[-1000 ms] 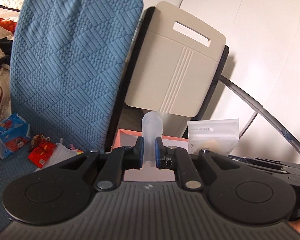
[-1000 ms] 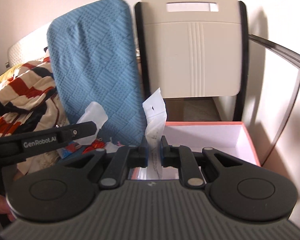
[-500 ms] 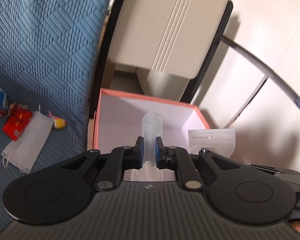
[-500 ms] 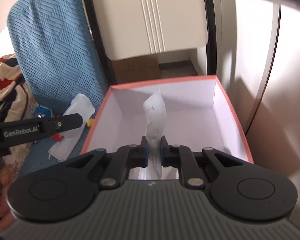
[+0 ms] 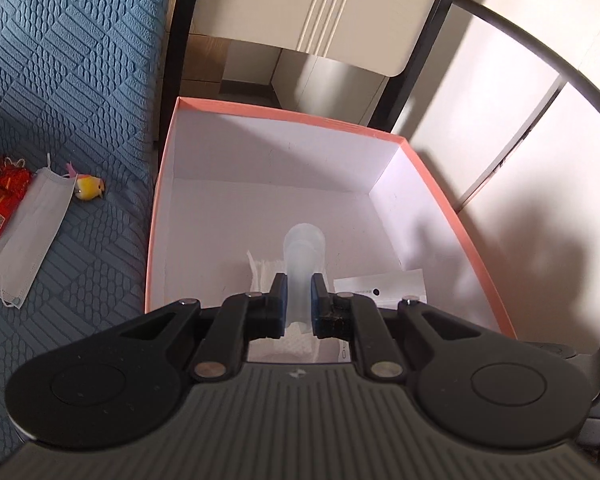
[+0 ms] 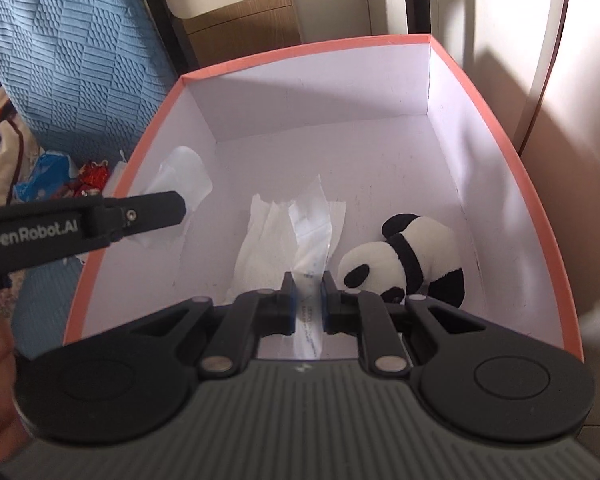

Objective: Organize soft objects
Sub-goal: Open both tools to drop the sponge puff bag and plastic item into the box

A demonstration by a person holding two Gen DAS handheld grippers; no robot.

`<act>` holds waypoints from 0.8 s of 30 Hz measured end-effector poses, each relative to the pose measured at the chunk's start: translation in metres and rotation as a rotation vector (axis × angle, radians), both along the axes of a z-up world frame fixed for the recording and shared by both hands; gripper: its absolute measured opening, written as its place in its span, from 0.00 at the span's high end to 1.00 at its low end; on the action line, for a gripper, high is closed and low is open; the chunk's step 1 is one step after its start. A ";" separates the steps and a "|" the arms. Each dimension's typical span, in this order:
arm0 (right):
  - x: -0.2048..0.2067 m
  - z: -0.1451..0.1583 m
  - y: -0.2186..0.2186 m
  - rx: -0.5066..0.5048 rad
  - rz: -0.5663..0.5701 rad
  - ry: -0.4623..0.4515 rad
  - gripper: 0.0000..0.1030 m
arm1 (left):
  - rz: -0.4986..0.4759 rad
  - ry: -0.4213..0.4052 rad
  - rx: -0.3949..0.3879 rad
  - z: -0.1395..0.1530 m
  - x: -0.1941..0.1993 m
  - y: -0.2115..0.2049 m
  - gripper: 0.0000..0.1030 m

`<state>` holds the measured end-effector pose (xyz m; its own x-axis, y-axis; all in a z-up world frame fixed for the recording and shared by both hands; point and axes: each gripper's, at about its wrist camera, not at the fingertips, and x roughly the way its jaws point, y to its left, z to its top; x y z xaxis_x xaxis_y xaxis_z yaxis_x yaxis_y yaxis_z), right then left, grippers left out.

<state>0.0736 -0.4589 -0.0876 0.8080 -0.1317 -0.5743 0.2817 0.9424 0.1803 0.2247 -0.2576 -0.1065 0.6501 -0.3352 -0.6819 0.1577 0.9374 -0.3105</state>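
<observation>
Holding packets inside box (image 6: 516, 148) rim.

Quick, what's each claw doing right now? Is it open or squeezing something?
Left claw: shut on a frosted plastic bag, above the pink box.
Right claw: shut on a clear printed packet, above the same box.

One pink-rimmed box (image 6: 496, 128). Inside: one plush panda (image 6: 412, 260), one white tissue (image 6: 260, 248). Two grippers (image 5: 298, 300) (image 6: 309, 300), each pinching one clear plastic bag (image 5: 303, 248) (image 6: 311, 236). On blue cover (image 5: 80, 80) beside box: one face mask (image 5: 28, 224), one yellow toy bird (image 5: 89, 188), one red packet (image 5: 0, 204).
</observation>
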 end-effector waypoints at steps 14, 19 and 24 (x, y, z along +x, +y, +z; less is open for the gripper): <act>-0.012 0.021 -0.003 0.005 -0.021 -0.056 0.80 | 0.018 -0.043 -0.033 0.024 -0.013 0.015 0.66; -0.025 0.035 0.009 -0.010 -0.020 -0.097 0.80 | 0.038 -0.142 -0.021 0.053 -0.031 0.029 0.66; -0.040 0.054 0.028 -0.031 -0.003 -0.155 0.80 | 0.073 -0.238 -0.015 0.082 -0.053 0.048 0.66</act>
<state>0.0333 -0.4307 -0.0341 0.8861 -0.1497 -0.4386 0.2553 0.9475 0.1923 0.1713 -0.2098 -0.0249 0.8149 -0.2900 -0.5017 0.1598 0.9447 -0.2864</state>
